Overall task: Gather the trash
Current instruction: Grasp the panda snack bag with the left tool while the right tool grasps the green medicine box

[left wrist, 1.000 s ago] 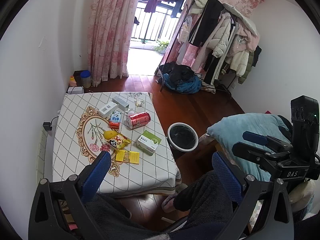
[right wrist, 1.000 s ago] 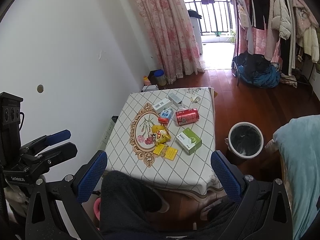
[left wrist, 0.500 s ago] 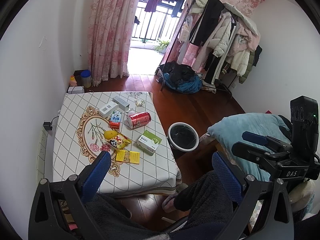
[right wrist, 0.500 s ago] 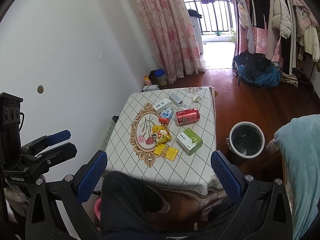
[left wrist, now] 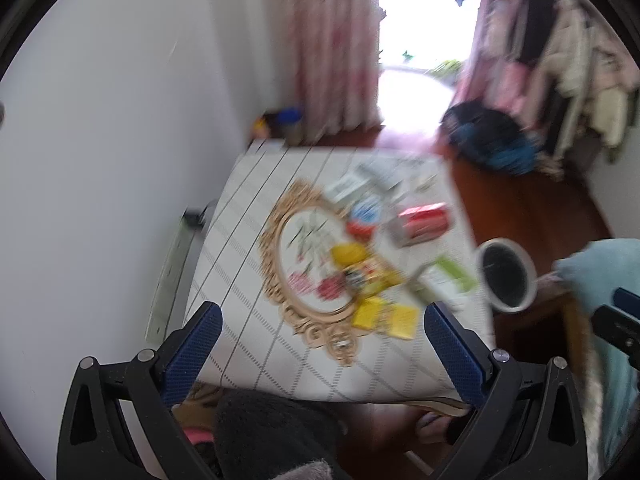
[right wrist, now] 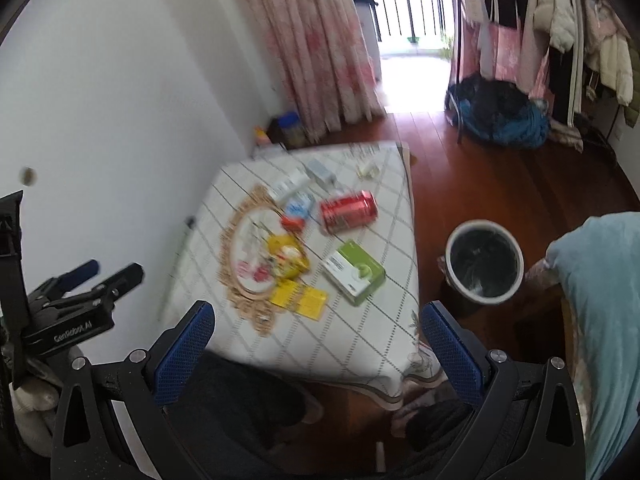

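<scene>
Trash lies on a small table with a checked cloth [right wrist: 360,344]: a red can [right wrist: 349,211] on its side, a green and white box [right wrist: 354,271], a yellow snack bag [right wrist: 286,258], yellow packets [right wrist: 299,298] and small cartons at the back. A white waste bin [right wrist: 484,261] stands on the floor right of the table. My right gripper [right wrist: 318,350] is open and empty, above the table's near edge. My left gripper [left wrist: 322,354] is open and empty, also near that edge. The left wrist view is blurred; the can [left wrist: 424,222] and bin [left wrist: 506,278] show there.
A white wall runs along the table's left side. A bed with a light blue blanket [right wrist: 600,280] is at the right. Pink curtains [right wrist: 316,52], a clothes rack [right wrist: 568,20] and a heap of bags [right wrist: 500,116] are farther back on the wooden floor.
Both grippers have moved forward toward the table, which now looks larger. The left gripper's view has swung left and blurs with motion. Nothing on the table has moved.
</scene>
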`<state>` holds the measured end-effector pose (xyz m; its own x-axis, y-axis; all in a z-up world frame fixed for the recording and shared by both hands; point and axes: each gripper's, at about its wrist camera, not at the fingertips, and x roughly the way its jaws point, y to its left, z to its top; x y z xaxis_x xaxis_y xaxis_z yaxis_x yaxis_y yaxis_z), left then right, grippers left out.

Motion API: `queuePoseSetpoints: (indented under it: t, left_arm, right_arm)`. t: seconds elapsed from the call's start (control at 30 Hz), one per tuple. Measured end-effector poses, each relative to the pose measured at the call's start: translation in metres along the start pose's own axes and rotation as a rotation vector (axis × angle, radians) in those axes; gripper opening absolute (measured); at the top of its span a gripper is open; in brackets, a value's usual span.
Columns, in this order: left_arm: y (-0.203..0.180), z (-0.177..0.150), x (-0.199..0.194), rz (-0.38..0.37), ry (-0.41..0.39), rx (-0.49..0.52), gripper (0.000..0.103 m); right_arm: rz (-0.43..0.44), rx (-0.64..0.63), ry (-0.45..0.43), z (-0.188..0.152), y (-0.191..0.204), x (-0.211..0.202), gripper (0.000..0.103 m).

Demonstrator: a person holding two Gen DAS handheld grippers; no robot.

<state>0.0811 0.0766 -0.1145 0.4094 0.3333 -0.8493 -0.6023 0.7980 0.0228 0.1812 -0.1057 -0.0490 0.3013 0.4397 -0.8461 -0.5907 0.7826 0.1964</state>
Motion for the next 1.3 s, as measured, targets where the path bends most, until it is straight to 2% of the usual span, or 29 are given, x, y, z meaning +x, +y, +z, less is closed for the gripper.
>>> queuePoseSetpoints:
  t: [0.1,0.3,0.43,0.57,0.6,0.67,0.73,0.83,0.9,1.03,1.1,1.17,1.2,1.3]
  left_arm:
    - [0.008,-0.007,0.061,0.057,0.100,-0.020,0.103]
    - [0.021,-0.025,0.140,0.106,0.255,-0.049,0.103]
    - [0.017,-0.035,0.177,0.089,0.343,-0.081,0.103]
    - [0.015,-0.031,0.198,0.038,0.382,-0.131,0.103]
    - [0.014,-0.028,0.202,0.022,0.387,-0.147,0.103]
    - [0.011,-0.024,0.208,-0.020,0.392,-0.181,0.103]
    - [0.007,-0.017,0.216,-0.069,0.399,-0.226,0.103]
    - [0.001,-0.007,0.229,-0.165,0.407,-0.302,0.102]
    - [-0.006,-0.001,0.245,-0.198,0.424,-0.342,0.102]
    - [-0.021,0.007,0.276,-0.225,0.490,-0.384,0.085]
    - [-0.027,0.010,0.286,-0.221,0.505,-0.396,0.084]
    - [-0.030,0.013,0.288,-0.203,0.488,-0.390,0.077]
    - [-0.032,0.014,0.288,-0.194,0.482,-0.381,0.067]
    - [-0.038,0.018,0.285,-0.183,0.454,-0.351,0.058]
  right_arm:
    - [-0.057,-0.035,0.105,0.011,-0.012,0.077,0.103]
    - [-0.110,-0.148,0.317,0.024,-0.031,0.224,0.103]
    - [-0.142,-0.221,0.405,0.032,-0.032,0.285,0.103]
    - [-0.131,-0.246,0.494,0.033,-0.031,0.334,0.103]
    - [-0.122,-0.238,0.503,0.032,-0.031,0.342,0.103]
    - [-0.113,-0.215,0.510,0.030,-0.034,0.349,0.092]
    - [-0.098,-0.148,0.494,0.029,-0.043,0.345,0.091]
    - [-0.136,-0.016,0.491,0.022,-0.067,0.332,0.091]
    - [-0.150,0.063,0.494,0.012,-0.080,0.326,0.091]
    - [-0.133,0.125,0.503,-0.006,-0.087,0.329,0.094]
    - [-0.132,0.139,0.505,-0.011,-0.088,0.330,0.094]
    - [-0.117,0.151,0.498,-0.018,-0.089,0.331,0.094]
    - [-0.117,0.148,0.494,-0.021,-0.089,0.331,0.094]
    - [-0.126,0.138,0.492,-0.028,-0.088,0.333,0.094]
